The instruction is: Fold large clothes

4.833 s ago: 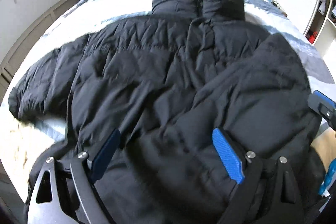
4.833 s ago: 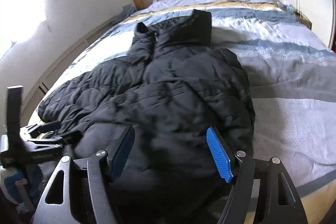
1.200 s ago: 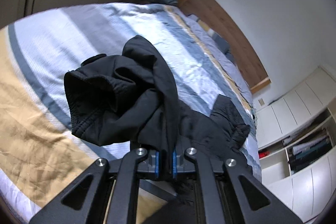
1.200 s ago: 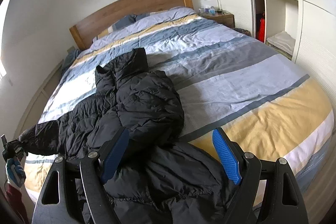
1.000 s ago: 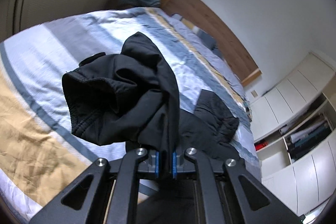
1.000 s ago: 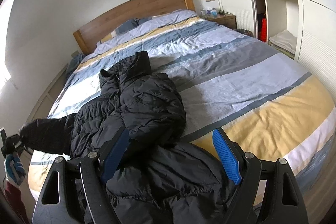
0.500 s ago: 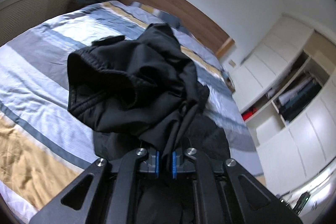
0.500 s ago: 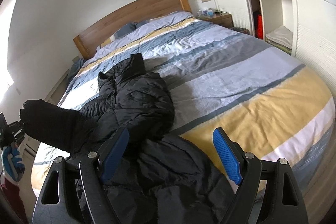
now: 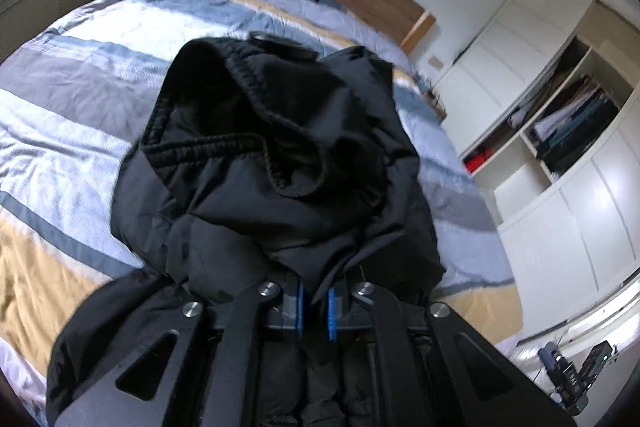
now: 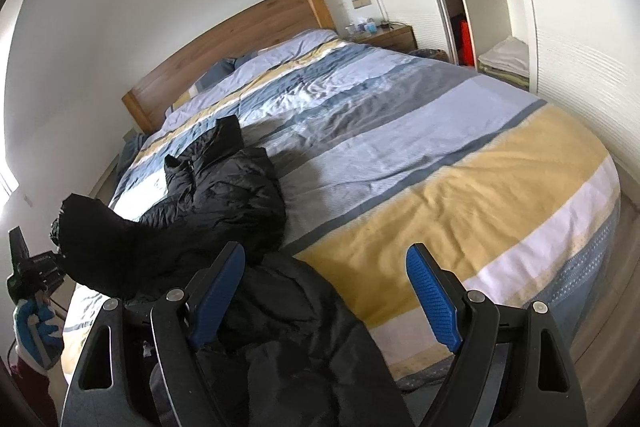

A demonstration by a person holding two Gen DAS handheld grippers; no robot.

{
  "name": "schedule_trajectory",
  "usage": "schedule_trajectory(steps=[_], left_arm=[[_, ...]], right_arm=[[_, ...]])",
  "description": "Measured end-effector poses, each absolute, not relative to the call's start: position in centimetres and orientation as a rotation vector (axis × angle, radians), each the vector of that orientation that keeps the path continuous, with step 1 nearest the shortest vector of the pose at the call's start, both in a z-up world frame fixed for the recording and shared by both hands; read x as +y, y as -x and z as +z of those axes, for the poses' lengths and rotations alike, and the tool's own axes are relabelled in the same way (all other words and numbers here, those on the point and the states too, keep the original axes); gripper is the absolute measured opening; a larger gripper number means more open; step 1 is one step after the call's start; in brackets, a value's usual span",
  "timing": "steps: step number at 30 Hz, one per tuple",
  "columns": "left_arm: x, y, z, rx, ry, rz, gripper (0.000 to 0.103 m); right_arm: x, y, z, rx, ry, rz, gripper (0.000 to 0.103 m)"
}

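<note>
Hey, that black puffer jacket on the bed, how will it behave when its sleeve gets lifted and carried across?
Probably floppy: the sleeve droops over the left gripper. The jacket looks puffy, so likely light but springy. Its smooth shell may slip.

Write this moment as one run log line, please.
left gripper: shut on jacket sleeve, lifted | right gripper: open, over jacket hem | jacket: on bed
</note>
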State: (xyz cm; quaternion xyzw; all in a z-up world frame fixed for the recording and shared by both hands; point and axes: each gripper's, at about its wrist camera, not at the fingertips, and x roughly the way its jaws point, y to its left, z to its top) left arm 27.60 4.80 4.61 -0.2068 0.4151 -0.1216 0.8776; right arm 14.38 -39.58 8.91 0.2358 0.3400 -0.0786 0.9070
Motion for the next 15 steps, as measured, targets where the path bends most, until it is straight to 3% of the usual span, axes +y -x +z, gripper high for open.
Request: schedule_trajectory(steps=[15], left_arm=[[-4.3, -28.0, -3.5, 1.072, 0.24, -0.181, 0.007]], right_arm=[[-42.0, -13.8, 4.4, 0.719, -0.592, -0.14, 0.084]])
